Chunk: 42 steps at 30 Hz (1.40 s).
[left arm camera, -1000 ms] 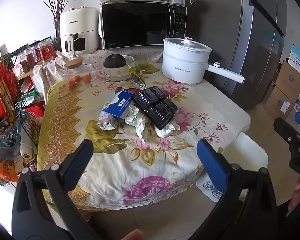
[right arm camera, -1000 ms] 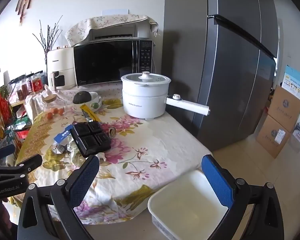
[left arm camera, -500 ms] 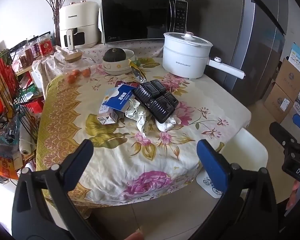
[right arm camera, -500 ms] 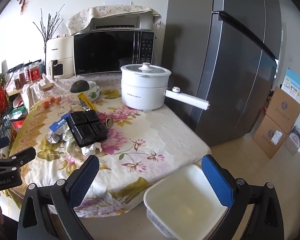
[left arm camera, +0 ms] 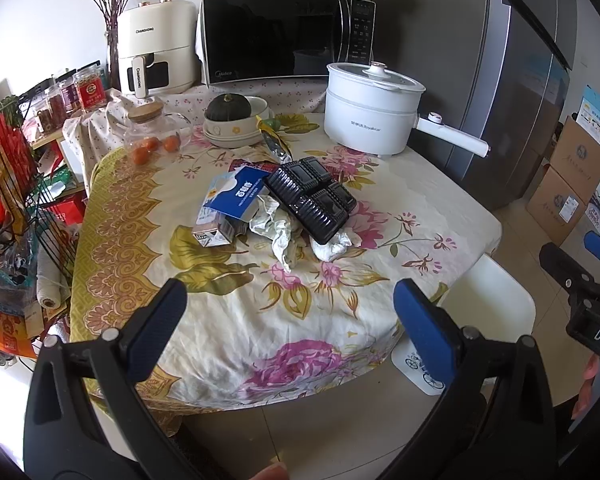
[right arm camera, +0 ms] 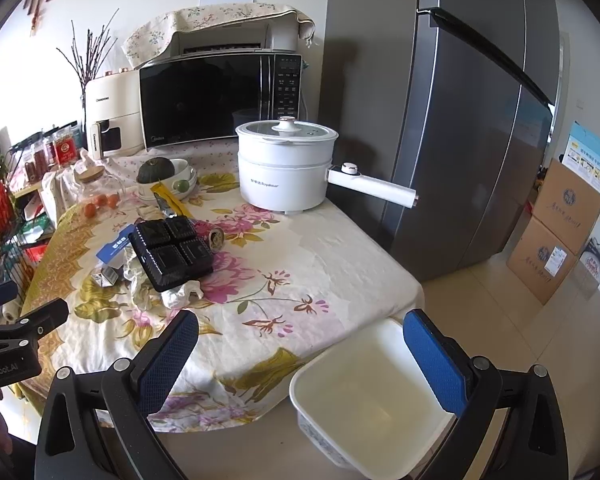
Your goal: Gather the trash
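Both grippers, left [left arm camera: 288,300] and right [right arm camera: 300,340], gape empty; black tray [left arm camera: 311,200], at 12 o'clock atop crumpled wrappers [left arm camera: 278,232], may slide when gripped.

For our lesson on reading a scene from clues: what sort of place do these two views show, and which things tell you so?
Most likely a home kitchen or dining corner. A microwave and an air fryer stand behind a table with a flowered cloth, an electric pot sits on it, and a tall refrigerator stands beside it.
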### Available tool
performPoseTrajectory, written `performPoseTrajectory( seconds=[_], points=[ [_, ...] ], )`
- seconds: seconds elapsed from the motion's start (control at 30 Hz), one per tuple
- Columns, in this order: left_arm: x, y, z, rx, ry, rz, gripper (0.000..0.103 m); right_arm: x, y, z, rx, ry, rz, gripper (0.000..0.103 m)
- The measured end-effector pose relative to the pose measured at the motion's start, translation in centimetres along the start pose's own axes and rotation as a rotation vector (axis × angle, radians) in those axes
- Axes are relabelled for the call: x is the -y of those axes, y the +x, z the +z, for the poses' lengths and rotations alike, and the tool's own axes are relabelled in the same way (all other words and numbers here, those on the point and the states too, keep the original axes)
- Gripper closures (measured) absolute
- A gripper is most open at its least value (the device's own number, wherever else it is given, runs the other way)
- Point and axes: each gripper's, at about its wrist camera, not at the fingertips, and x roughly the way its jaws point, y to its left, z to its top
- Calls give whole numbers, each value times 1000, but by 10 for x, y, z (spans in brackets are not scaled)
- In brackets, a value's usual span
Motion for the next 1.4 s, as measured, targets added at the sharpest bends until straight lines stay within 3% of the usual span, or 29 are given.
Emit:
performPoseTrajectory(
  seconds=[1.4],
  points=[
    [3,3,-2,1,-1,-2,0,0,-1,-1,6,5,0,0]
  ],
)
